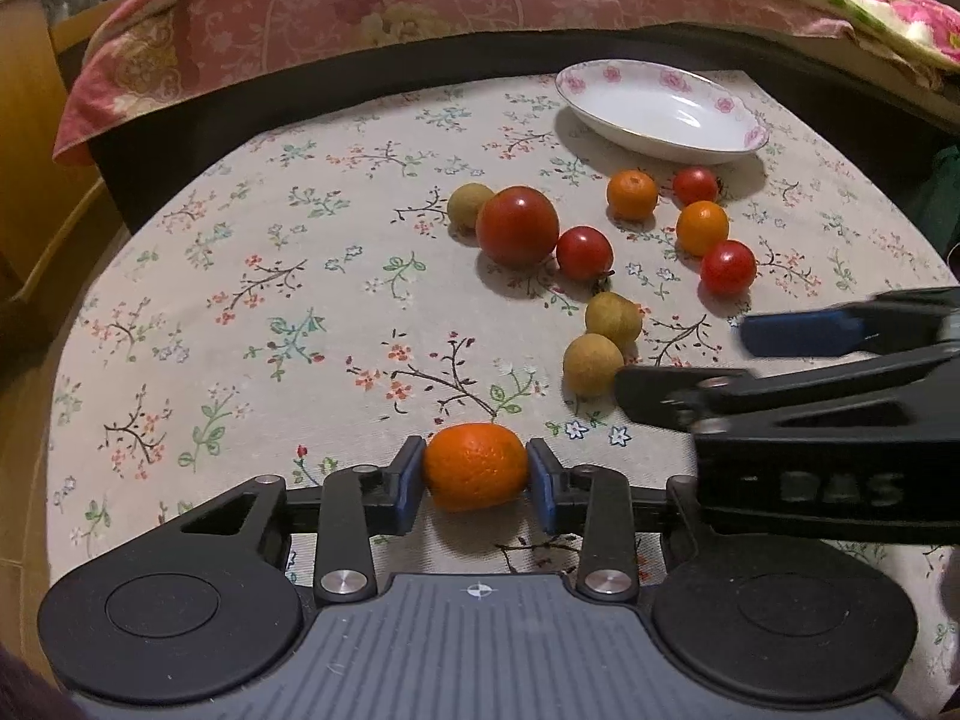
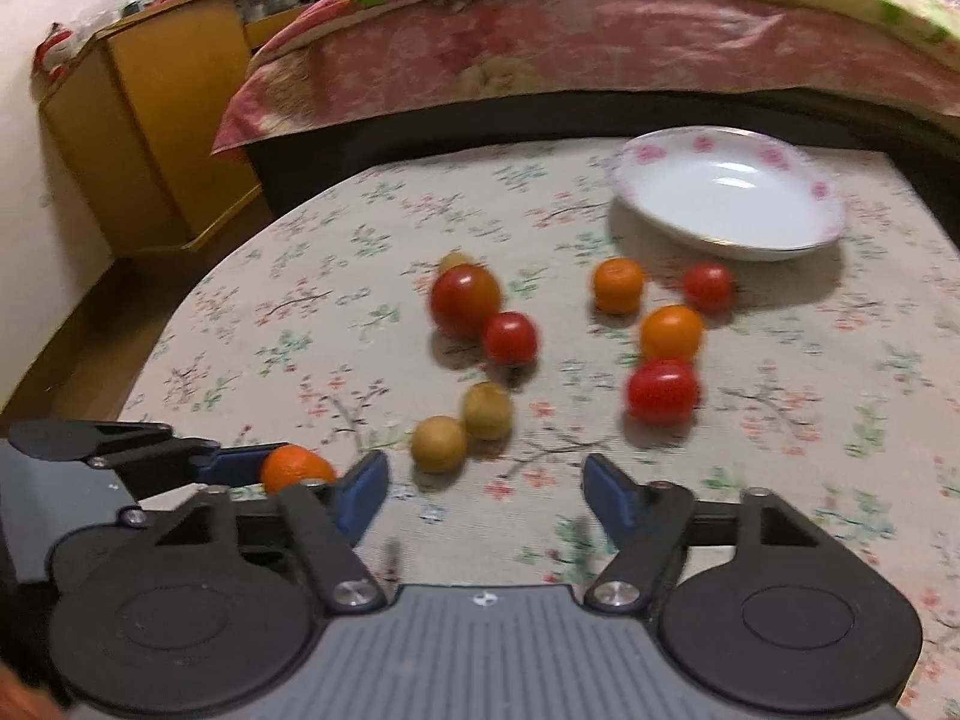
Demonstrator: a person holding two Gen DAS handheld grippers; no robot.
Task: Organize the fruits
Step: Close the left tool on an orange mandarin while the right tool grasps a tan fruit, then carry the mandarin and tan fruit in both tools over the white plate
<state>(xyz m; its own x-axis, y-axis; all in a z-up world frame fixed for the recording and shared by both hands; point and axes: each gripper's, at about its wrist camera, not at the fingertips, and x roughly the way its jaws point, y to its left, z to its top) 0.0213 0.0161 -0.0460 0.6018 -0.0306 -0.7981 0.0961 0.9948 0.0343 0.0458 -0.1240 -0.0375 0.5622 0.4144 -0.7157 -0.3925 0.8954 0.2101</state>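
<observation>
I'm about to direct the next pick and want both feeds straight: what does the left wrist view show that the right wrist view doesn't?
Only the left wrist view shows the grip head-on: the left gripper has both blue pads against the mandarin. It also shows the third longan clearly, behind the large tomato.

Only the right wrist view shows the right gripper with its jaws open and nothing between them, plus the yellow cabinet.

Both show the empty floral dish, the scattered fruit and the flowered tablecloth.
</observation>
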